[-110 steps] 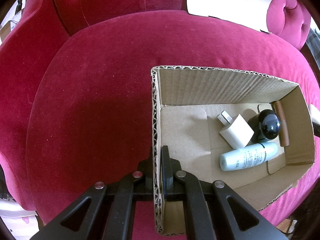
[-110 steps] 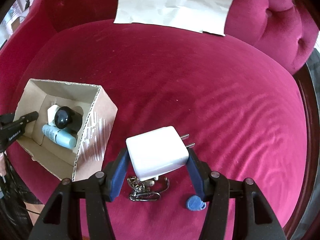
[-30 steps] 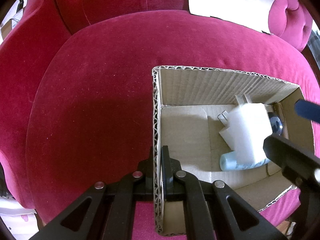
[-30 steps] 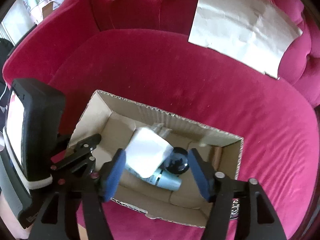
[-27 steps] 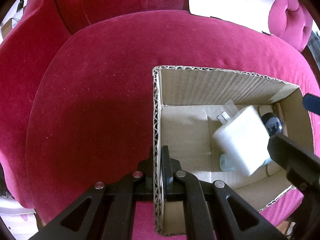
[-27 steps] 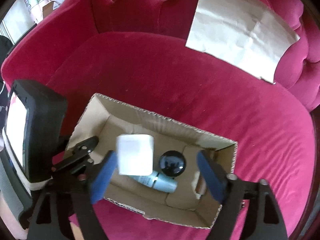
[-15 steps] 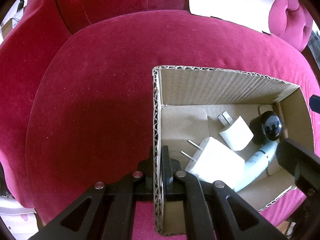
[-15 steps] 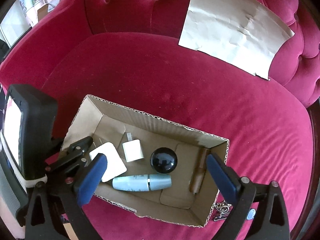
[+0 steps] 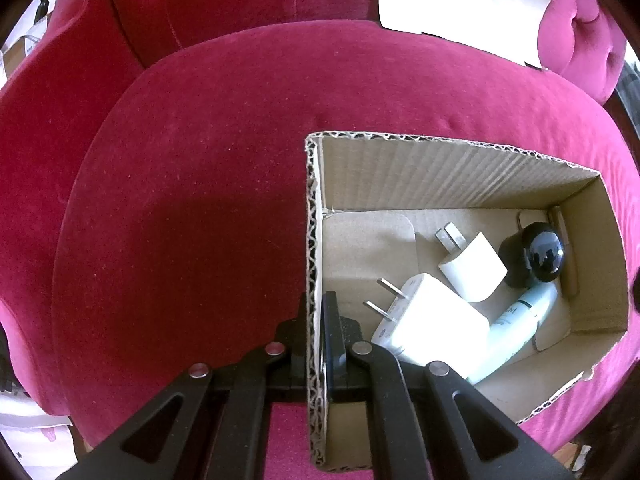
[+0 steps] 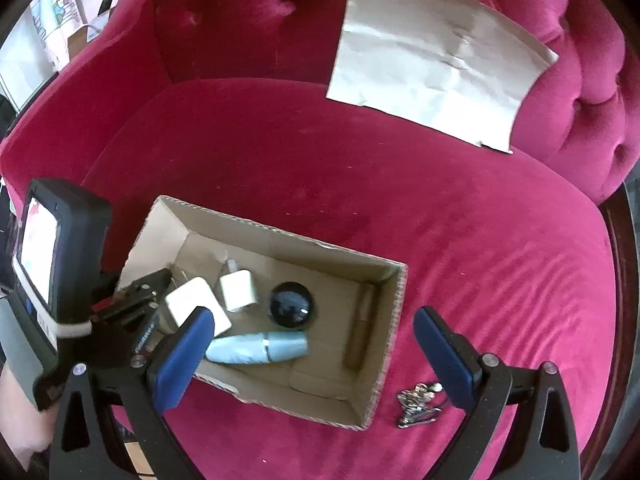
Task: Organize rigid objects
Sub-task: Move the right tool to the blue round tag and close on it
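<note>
1. On the red velvet seat (image 10: 460,208): cardboard box (image 10: 288,240) holding large white charger (image 9: 432,320), small charger (image 9: 474,266), black ball (image 9: 544,252), blue bottle (image 10: 260,346).
2. Left gripper (image 9: 318,320) clamped on the box's near wall; thin, stiff corrugate.
3. Right gripper (image 10: 312,344) spread wide, empty, above the box.
4. Keyring (image 10: 418,398) lies outside, just beside the box: probably light, loose, slippery metal; best pinched at the bunched rings.

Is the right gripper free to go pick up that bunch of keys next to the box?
Probably yes. The right gripper is open and empty, and the keys lie uncovered on the cushion outside the cardboard box.
</note>
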The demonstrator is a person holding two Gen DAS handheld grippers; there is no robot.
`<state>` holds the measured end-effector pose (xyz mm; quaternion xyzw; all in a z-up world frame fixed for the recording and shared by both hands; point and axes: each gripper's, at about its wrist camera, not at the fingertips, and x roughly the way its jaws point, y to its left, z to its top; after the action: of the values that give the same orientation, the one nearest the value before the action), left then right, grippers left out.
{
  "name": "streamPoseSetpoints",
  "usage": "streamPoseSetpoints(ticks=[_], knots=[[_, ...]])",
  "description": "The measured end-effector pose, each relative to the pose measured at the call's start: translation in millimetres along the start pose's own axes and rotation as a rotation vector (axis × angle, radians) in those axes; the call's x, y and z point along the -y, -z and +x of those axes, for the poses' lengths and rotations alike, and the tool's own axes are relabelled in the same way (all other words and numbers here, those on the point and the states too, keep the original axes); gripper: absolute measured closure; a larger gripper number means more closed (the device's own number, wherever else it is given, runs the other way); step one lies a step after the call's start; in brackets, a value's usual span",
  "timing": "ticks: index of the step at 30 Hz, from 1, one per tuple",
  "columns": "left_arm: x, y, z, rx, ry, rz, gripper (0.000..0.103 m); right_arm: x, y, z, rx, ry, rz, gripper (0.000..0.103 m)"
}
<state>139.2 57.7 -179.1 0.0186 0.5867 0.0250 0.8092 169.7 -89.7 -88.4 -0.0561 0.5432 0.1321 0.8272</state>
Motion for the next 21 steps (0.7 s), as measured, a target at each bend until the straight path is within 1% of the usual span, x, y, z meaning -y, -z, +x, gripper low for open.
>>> streamPoseSetpoints(ticks=[8, 14, 17, 21], knots=[[3.2, -0.5, -1.4, 0.002, -0.008, 0.012, 0.099, 39.7, 10.2, -19.5, 0.02, 0.022, 0.058, 0.001], [3.6, -0.6, -0.8, 0.002, -0.008, 0.012, 0.099, 78.2, 28.4, -33.8, 0.029, 0.067, 0.123, 0.001], [3.9, -0.6, -0.5, 0.002, -0.009, 0.011, 0.099, 99.5, 40.8, -34.6, 0.026, 0.098, 0.165, 0.001], [3.6, -0.4, -0.3, 0.004, -0.007, 0.012, 0.099, 126.9, 58.8, -25.1, 0.005, 0.131, 0.229, 0.001]])
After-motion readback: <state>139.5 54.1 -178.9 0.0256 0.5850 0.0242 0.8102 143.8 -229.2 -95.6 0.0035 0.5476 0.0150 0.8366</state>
